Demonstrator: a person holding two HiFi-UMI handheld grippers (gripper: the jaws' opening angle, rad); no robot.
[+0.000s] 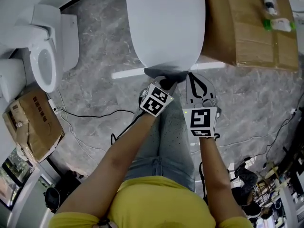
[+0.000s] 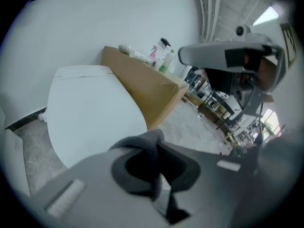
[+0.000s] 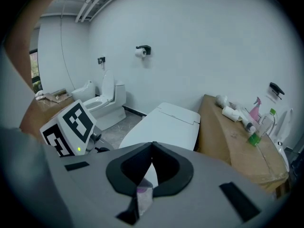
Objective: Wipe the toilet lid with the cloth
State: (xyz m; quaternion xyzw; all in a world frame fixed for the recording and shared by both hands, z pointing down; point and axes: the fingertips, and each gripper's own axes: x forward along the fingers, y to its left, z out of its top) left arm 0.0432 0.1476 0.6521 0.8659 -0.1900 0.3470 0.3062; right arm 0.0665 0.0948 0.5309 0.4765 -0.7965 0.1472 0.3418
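Note:
The white toilet lid (image 1: 166, 27) is down, straight ahead of me. A dark grey cloth (image 1: 164, 72) hangs at the lid's front edge, pinched in my left gripper (image 1: 166, 82), which is shut on it. In the left gripper view the cloth (image 2: 142, 137) bunches up between the closed tips of the left gripper (image 2: 157, 141), with the lid (image 2: 90, 113) beyond. My right gripper (image 1: 191, 76) is just right of the left one, near the lid's front rim. In its own view the right gripper (image 3: 152, 145) is shut with nothing held, pointing at the lid (image 3: 166, 125).
A cardboard box (image 1: 251, 27) with spray bottles (image 1: 278, 25) on top stands against the toilet's right side. A second toilet (image 1: 45, 65) with its seat open is at the left, with a smaller carton (image 1: 33, 122) near it. Cables (image 1: 90, 114) trail over the grey marbled floor.

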